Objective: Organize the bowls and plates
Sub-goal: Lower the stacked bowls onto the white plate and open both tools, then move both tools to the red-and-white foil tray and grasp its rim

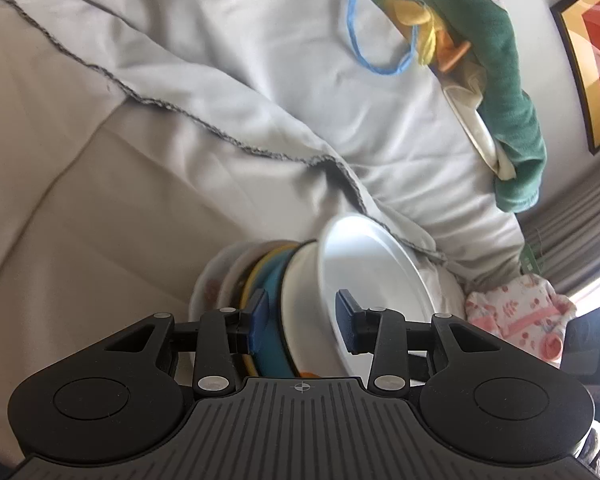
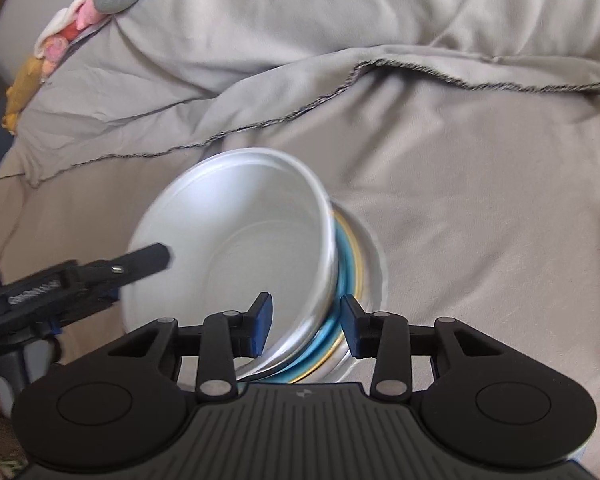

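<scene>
spread as a soft base: rumpled grey bed blanket (image 2: pixel 480 160); resting on it, a nested stack of plates and bowls (image 2: pixel 352 256), white metal bowl (image 2: pixel 240 240) uppermost, likely gathered to save room; straddling that bowl's wall from either side, left gripper (image 1: pixel 304 316) and right gripper (image 2: pixel 306 326), jaws apart, not pinching, apparently steadying.
</scene>
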